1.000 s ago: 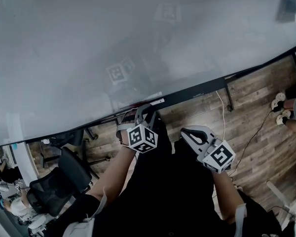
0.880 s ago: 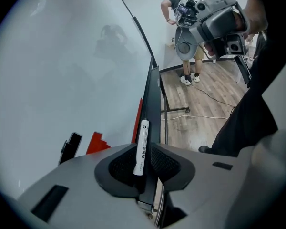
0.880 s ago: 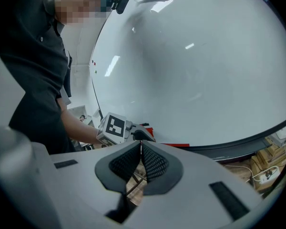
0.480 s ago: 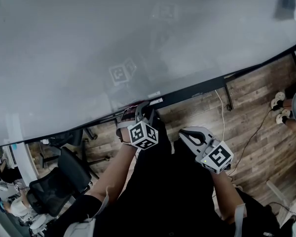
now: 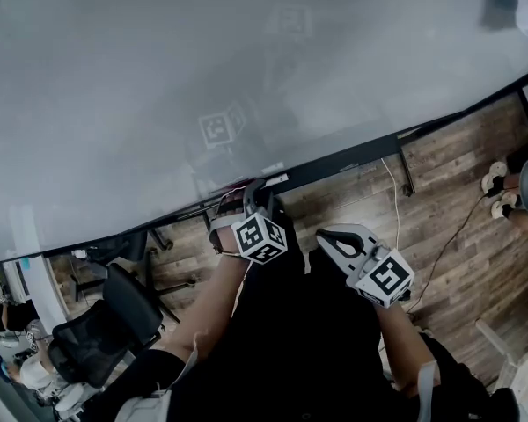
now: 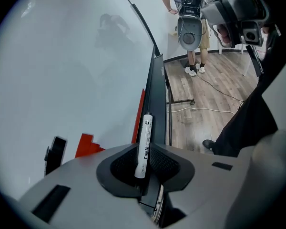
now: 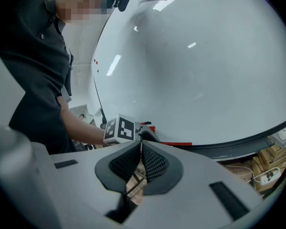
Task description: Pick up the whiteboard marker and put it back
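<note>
A white whiteboard marker [image 6: 144, 144] with black print is clamped between the jaws of my left gripper [image 6: 142, 173]. It points forward along the whiteboard's black tray [image 6: 158, 87]. I cannot tell whether it touches the tray. In the head view the left gripper [image 5: 250, 197] is at the tray's edge [image 5: 352, 160], under the big whiteboard [image 5: 246, 60]; the marker is hidden there. My right gripper [image 5: 332, 236] hangs lower right, away from the board, shut with nothing in it. Its own view shows its closed jaws [image 7: 141, 146] and the left gripper's marker cube [image 7: 120, 129].
A red strip [image 6: 138, 120] runs beside the tray. An office chair [image 5: 106, 323] stands at lower left on the wooden floor. A cable [image 5: 396, 196] and the board's stand [image 5: 407, 170] lie to the right, near a person's feet [image 5: 497, 178]. Another person [image 6: 190, 13] stands beyond the tray's far end.
The left gripper has crept slightly up and right toward the tray with the marker held. The right gripper has drifted a little left.
</note>
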`<state>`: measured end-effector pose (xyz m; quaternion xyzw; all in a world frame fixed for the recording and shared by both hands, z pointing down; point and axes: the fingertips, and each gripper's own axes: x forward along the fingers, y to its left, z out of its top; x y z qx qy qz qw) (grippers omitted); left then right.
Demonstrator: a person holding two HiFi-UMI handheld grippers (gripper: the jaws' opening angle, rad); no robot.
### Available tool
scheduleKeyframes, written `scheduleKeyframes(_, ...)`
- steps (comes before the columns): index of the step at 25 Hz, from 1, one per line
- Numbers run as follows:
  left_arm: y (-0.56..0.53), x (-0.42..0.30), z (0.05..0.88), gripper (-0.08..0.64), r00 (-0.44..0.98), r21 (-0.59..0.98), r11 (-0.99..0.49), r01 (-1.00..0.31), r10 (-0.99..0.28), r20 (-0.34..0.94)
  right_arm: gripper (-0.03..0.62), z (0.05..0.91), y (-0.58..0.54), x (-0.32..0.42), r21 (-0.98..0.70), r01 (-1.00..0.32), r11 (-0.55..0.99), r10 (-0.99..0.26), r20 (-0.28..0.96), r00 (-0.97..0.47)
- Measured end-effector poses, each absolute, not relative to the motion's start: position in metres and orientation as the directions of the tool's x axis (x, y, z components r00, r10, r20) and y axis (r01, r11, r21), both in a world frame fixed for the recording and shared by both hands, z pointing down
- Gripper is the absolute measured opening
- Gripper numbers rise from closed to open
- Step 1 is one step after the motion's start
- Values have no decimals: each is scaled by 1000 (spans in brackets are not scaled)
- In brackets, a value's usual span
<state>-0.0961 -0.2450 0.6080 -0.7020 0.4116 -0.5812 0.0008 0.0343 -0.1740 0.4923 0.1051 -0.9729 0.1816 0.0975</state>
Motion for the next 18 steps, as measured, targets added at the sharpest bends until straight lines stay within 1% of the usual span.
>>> scheduleKeyframes(4,-244,-97,607,81,-16,-485,-663,-570,-581,814,20,492,-171,35,-331,-240,913,-168,232,-958)
scheduleKeyframes(9,-244,-91,603,69,36,-457,-682,-571,-577,816,21,494,-170,38,-326,-243,913,-171,234,-957)
scheduleKeyframes(15,-236,-88,591,66,66,-454,-675,-582,-596,800,20,492,-167,38,-322,-244,915,-175,228,-958)
scheduleKeyframes(18,-233,-78,582,66,110,-443,-678,-587,-609,786,20,493,-166,38,-323,-247,914,-178,227,-957)
